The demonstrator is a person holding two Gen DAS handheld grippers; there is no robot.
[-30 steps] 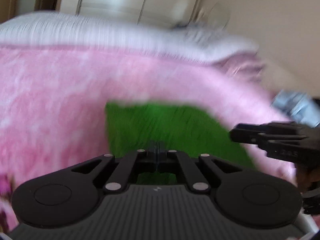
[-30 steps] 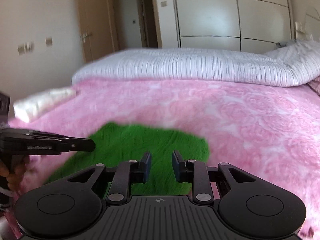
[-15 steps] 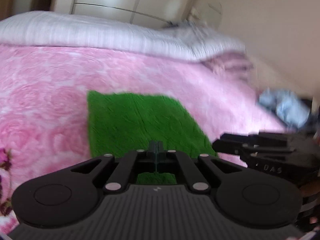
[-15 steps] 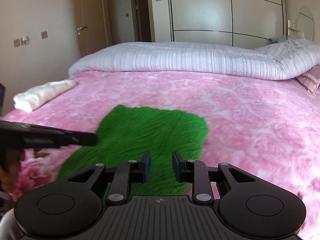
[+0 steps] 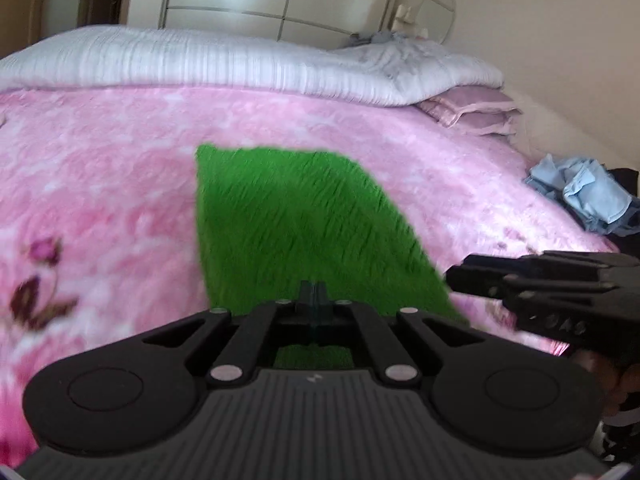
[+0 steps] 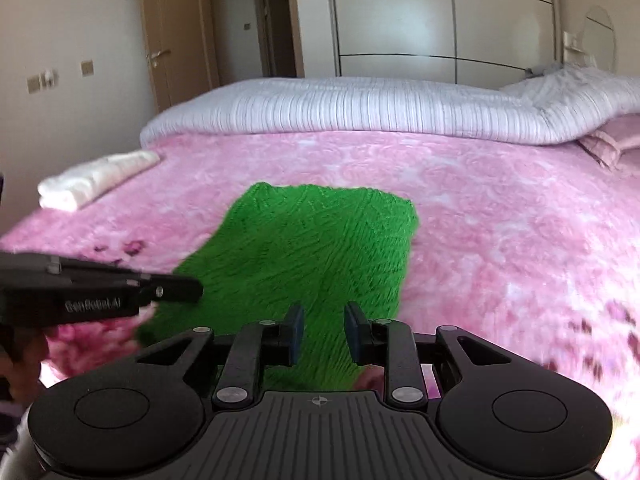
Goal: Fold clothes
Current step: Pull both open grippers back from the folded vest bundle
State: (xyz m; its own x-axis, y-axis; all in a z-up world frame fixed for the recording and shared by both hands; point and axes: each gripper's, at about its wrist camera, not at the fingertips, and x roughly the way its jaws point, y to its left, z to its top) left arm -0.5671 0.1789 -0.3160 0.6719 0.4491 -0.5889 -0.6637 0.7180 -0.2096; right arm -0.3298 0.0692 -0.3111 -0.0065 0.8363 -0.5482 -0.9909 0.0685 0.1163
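Note:
A green knitted garment (image 5: 304,228) lies flat, folded into a rectangle, on the pink floral blanket (image 5: 100,200); it also shows in the right wrist view (image 6: 312,256). My left gripper (image 5: 314,294) is shut and empty above the garment's near edge. My right gripper (image 6: 323,328) is open and empty above the garment's near right part. Each gripper shows from the side in the other's view: the right gripper (image 5: 460,280) and the left gripper (image 6: 192,290).
A striped white duvet (image 6: 360,112) lies across the far side of the bed. A folded white towel (image 6: 92,178) sits at the left edge. Pink pillows (image 5: 476,112) and light blue clothes (image 5: 588,196) are at the right. Wardrobe and door stand behind.
Both grippers have pulled back and risen from the garment, so more of the bed shows. The left stays shut, the right stays open. The garment has not moved.

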